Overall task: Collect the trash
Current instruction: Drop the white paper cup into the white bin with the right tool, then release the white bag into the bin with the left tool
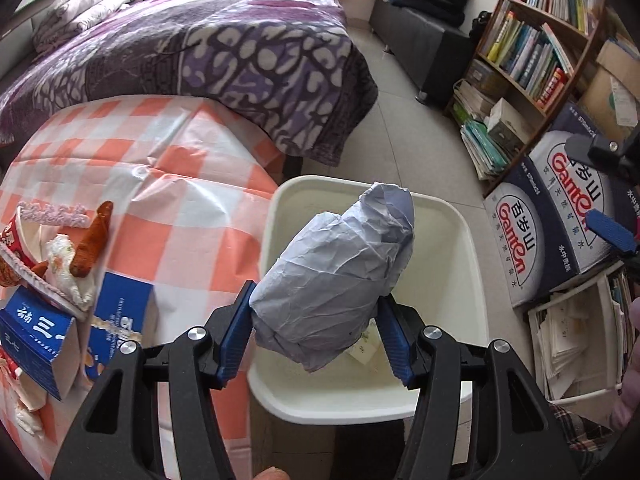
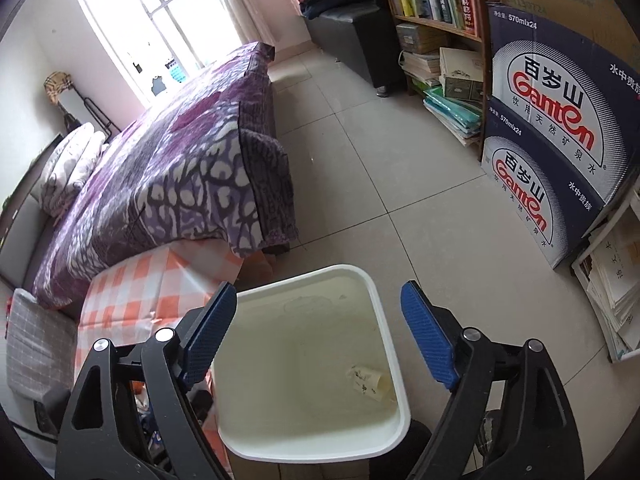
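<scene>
My left gripper (image 1: 314,322) is shut on a crumpled grey-blue paper wad (image 1: 340,276) and holds it above the open white trash bin (image 1: 472,264). A small printed paper scrap (image 2: 368,382) lies on the bin's floor. My right gripper (image 2: 320,334) is open and empty, hovering over the same bin (image 2: 394,360). One blue finger of the right gripper shows at the right edge of the left wrist view (image 1: 614,232). More trash lies on the checked table: a blue carton (image 1: 38,336), a sausage (image 1: 92,240), a paper cup (image 1: 20,248).
The orange-checked table (image 1: 180,200) stands left of the bin. A bed with a purple blanket (image 2: 180,168) is behind it. Ganten water cartons (image 2: 552,128), a bookshelf (image 1: 532,52) and stacked papers (image 2: 616,292) line the right side. Tiled floor (image 2: 380,160) lies beyond the bin.
</scene>
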Motion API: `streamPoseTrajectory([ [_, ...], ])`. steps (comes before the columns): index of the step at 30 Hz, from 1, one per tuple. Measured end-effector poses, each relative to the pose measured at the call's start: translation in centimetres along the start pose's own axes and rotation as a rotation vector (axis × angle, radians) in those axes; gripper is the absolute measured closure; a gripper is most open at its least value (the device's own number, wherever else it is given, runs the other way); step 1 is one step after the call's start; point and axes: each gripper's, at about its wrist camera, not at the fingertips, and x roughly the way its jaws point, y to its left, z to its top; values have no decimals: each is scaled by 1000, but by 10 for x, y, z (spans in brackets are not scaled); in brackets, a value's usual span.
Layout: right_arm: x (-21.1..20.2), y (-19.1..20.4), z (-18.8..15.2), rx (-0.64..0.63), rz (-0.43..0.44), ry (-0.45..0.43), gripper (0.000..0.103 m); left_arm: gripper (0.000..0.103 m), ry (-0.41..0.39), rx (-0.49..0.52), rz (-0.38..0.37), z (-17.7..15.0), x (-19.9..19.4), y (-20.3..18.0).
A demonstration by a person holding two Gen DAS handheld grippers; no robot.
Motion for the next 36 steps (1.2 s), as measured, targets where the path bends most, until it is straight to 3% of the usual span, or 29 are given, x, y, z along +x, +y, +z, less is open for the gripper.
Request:
streamPoseTrajectory([
  [5, -8, -22, 11, 64, 10, -20, 19, 44, 43, 9, -50, 2, 12, -28],
  [8, -11, -34, 16, 101, 25, -20, 18, 37, 66, 22, -79, 3, 16, -45],
  [11, -14, -39, 18, 123, 37, -27, 18, 27, 61, 33, -80, 4, 14, -53],
  [17, -21, -32, 19, 112, 66, -38, 16, 23, 25, 48, -25, 4, 0, -48],
  [22, -21, -5, 10, 30, 55, -44, 14, 21, -13, 21, 68, -3, -16, -18],
  [29, -11, 51, -24, -176, 23, -13, 14, 21, -35, -65, 255, -32, -40, 43],
  [36, 9, 110, -66, -383, 30, 79, 14, 20, 25, -212, 368, -74, -60, 120],
])
